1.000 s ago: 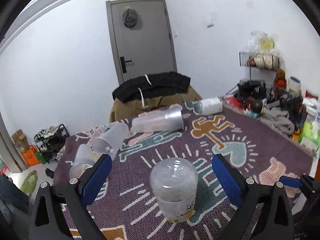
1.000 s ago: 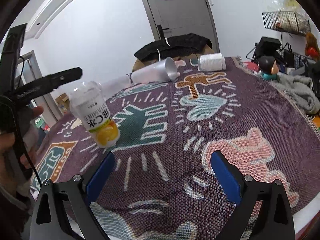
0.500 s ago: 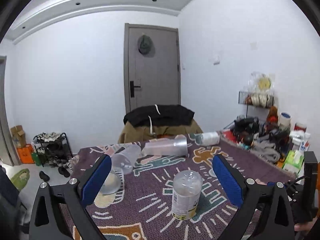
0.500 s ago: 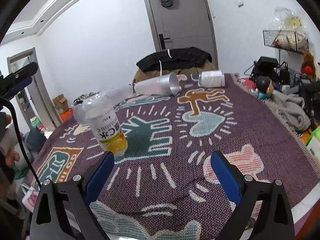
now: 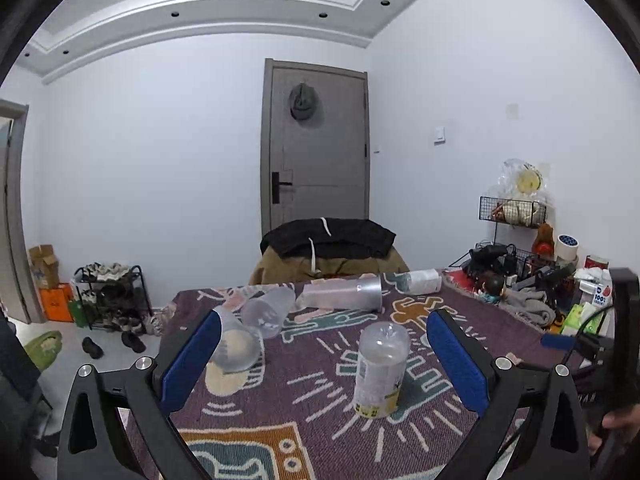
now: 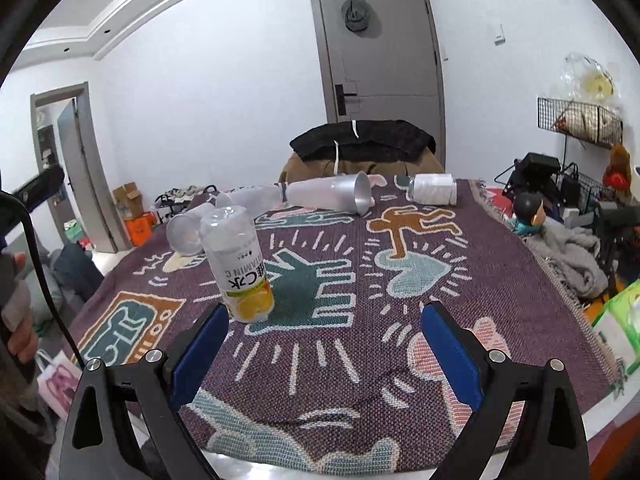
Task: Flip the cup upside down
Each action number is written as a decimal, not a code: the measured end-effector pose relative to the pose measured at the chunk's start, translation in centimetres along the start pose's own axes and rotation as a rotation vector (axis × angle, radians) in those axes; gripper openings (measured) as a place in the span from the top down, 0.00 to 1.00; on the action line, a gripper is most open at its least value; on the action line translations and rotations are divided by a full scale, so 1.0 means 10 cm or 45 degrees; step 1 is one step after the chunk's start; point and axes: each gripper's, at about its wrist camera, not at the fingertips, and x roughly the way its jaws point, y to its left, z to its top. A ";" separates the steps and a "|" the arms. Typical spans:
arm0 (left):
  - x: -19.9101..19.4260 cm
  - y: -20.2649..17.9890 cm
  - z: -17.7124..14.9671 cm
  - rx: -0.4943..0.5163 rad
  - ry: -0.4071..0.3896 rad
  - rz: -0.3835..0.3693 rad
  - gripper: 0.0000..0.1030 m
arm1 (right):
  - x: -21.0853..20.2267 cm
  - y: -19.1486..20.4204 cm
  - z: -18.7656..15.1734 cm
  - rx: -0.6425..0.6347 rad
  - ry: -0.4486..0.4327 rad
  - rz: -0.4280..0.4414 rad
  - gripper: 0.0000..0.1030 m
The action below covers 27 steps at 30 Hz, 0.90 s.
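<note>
A clear plastic cup with a yellow label (image 5: 379, 372) stands upside down on the patterned cloth, base up; it also shows in the right wrist view (image 6: 240, 266). My left gripper (image 5: 323, 354) is open and empty, held back from the cup and above the table's near edge. My right gripper (image 6: 325, 344) is open and empty, low over the cloth, with the cup ahead of its left finger. Neither gripper touches the cup.
Several clear cups lie on their sides at the far left of the table (image 5: 264, 312), with a long one (image 6: 332, 192) and a white roll (image 6: 434, 189) at the back. A chair draped with dark clothes (image 5: 328, 240) stands behind. Clutter (image 5: 520, 280) fills the right side.
My left gripper has pulled back and up from the upside-down cup, which stays standing. My right gripper has tilted up slightly and stayed open.
</note>
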 end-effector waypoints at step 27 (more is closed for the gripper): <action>-0.27 0.18 -0.52 -0.079 0.054 0.065 0.00 | -0.11 0.31 -0.08 -0.090 0.000 0.084 0.00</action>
